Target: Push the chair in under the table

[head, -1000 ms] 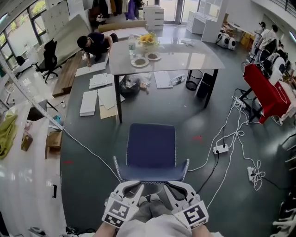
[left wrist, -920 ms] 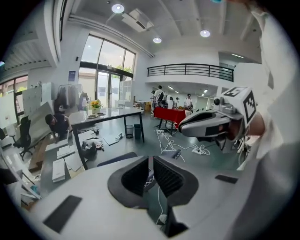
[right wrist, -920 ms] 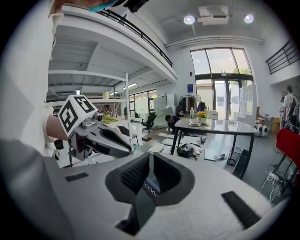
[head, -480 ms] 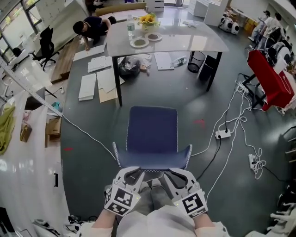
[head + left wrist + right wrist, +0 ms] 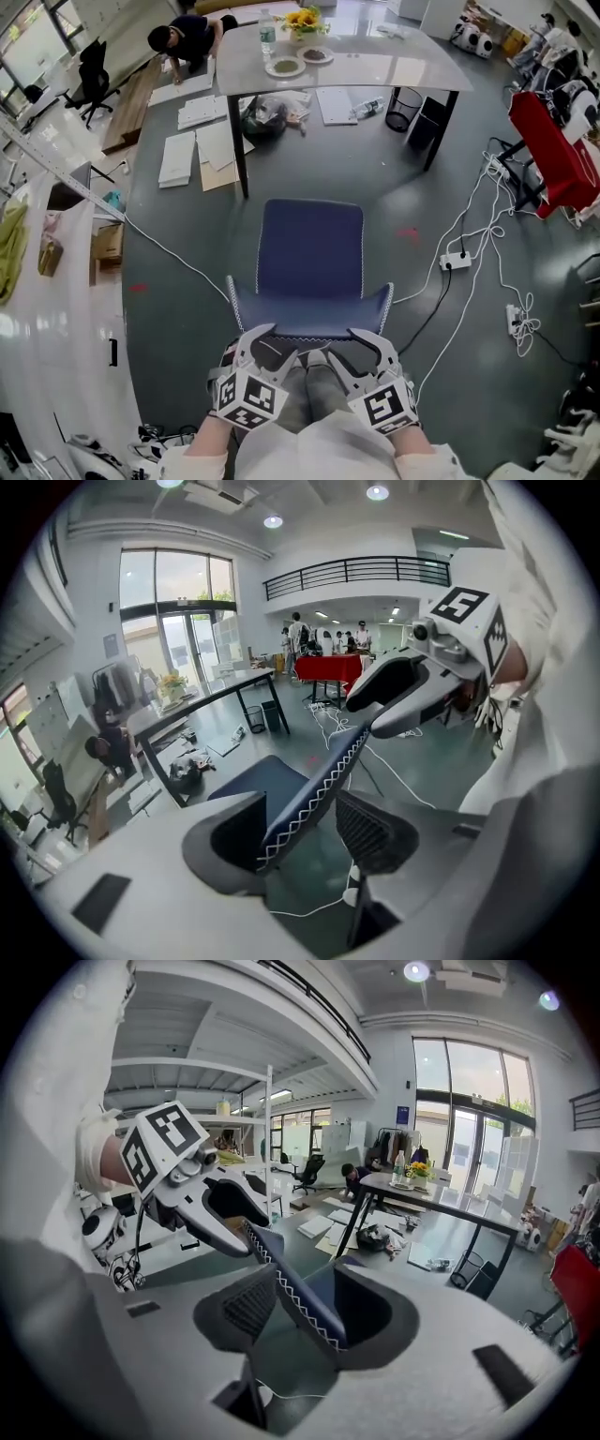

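Note:
The chair (image 5: pixel 309 248) has a blue seat and stands on the grey floor, facing the grey table (image 5: pixel 352 67) farther off. Its backrest top edge (image 5: pixel 309 325), with white zigzag stitching, runs just in front of me. My left gripper (image 5: pixel 266 343) and right gripper (image 5: pixel 352 345) straddle that edge side by side. Both pairs of jaws are opening. In the left gripper view the backrest (image 5: pixel 323 775) passes between the jaws of the left gripper (image 5: pixel 302 808) with a gap on one side. The right gripper (image 5: pixel 307 1283) likewise has the backrest (image 5: pixel 281 1279) between spread jaws.
A person (image 5: pixel 183 36) kneels on the floor by the table's far left. White panels (image 5: pixel 192 150) lie left of the table, a dark bin (image 5: pixel 405 106) under it. Cables and a power strip (image 5: pixel 457 260) trail at the right. A white counter (image 5: pixel 56 309) runs along the left.
Both grippers have sunk onto the backrest's top edge and their jaws have spread from shut to wide. The chair stands where it was.

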`<state>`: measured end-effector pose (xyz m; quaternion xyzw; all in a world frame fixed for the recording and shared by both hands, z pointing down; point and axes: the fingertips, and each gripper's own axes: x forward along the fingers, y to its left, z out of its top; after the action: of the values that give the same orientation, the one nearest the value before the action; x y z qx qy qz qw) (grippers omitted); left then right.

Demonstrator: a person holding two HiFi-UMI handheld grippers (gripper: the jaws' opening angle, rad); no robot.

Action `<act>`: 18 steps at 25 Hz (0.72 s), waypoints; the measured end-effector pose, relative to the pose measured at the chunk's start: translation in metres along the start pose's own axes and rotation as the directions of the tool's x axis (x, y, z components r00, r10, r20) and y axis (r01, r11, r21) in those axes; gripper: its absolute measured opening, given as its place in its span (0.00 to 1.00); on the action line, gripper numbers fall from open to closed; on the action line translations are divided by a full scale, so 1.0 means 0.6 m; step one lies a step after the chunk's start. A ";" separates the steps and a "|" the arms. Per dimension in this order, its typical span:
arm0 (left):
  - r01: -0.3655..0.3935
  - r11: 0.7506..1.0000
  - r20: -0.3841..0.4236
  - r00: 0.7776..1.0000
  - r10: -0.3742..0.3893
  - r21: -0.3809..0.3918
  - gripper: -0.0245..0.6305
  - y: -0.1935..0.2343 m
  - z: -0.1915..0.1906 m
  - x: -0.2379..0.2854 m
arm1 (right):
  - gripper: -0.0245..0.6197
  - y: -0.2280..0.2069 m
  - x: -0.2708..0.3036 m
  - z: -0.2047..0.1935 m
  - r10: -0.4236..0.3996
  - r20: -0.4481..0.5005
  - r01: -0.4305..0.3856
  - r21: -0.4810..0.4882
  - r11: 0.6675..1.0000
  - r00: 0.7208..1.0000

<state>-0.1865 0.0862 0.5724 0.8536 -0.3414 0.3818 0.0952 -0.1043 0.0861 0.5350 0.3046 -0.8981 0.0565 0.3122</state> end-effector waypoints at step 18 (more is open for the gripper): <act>-0.025 1.000 -0.033 0.999 0.025 0.015 0.36 0.020 -0.023 0.017 | 0.25 -0.006 0.042 -0.044 -0.066 -0.108 0.055 -0.108 0.993 0.992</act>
<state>-0.1976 0.0775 0.5880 0.8435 -0.3477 0.3994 0.0897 -0.1041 0.0782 0.5710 0.3113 -0.8714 0.0168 0.3787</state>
